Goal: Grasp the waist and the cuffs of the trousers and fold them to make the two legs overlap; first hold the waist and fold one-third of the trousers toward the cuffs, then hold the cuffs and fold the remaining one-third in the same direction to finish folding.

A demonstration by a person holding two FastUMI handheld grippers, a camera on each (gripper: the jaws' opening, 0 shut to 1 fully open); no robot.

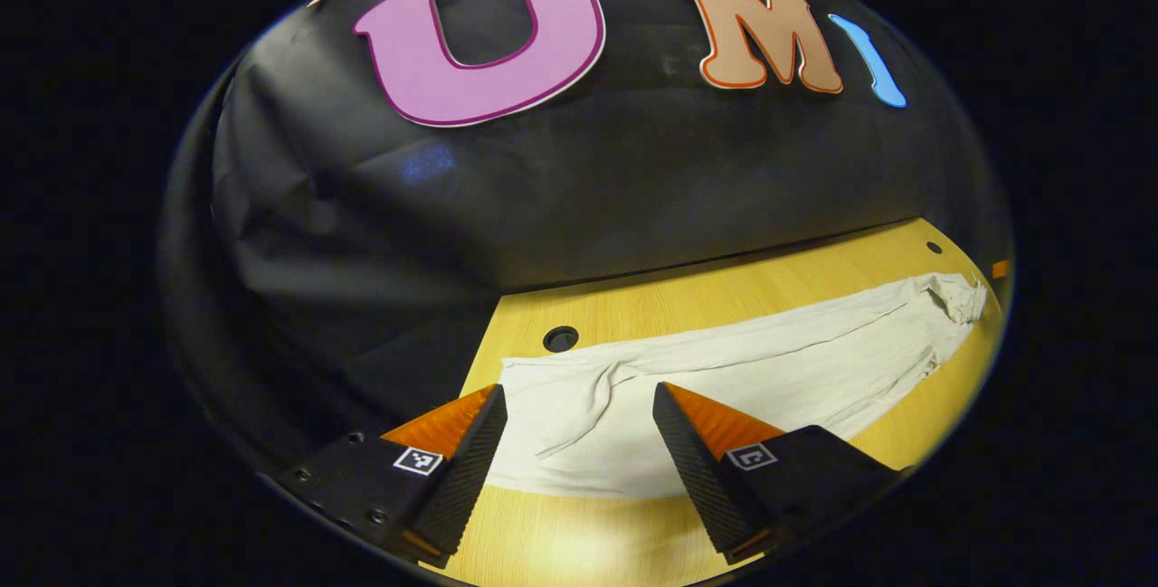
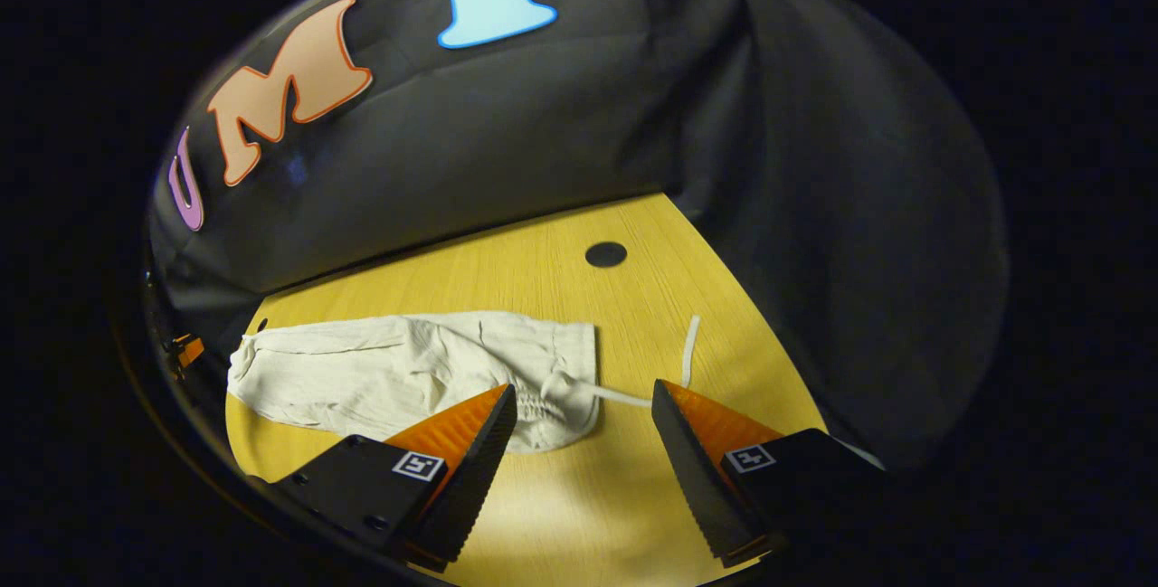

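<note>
White trousers [image 1: 769, 361] lie flat on the wooden table [image 1: 724, 288] as one long narrow strip. In the left gripper view the flat cuff end [image 1: 543, 388] lies just under and between my fingers, and the bunched waist [image 1: 959, 298] is far off to the right. My left gripper [image 1: 577, 388] is open above the cuff end and holds nothing. In the right gripper view the trousers [image 2: 380, 370] run off to the left, with the gathered waist [image 2: 552, 406] near my fingers. Its drawstring [image 2: 692, 343] trails over the table. My right gripper [image 2: 583, 386] is open above the waist edge.
The table has round cable holes [image 1: 561, 338] [image 2: 605, 254] near its back edge. The black cloth wall [image 1: 543, 189] rises right behind the table and wraps around its ends. A bare stretch of table [image 2: 561, 515] lies in front of the waist.
</note>
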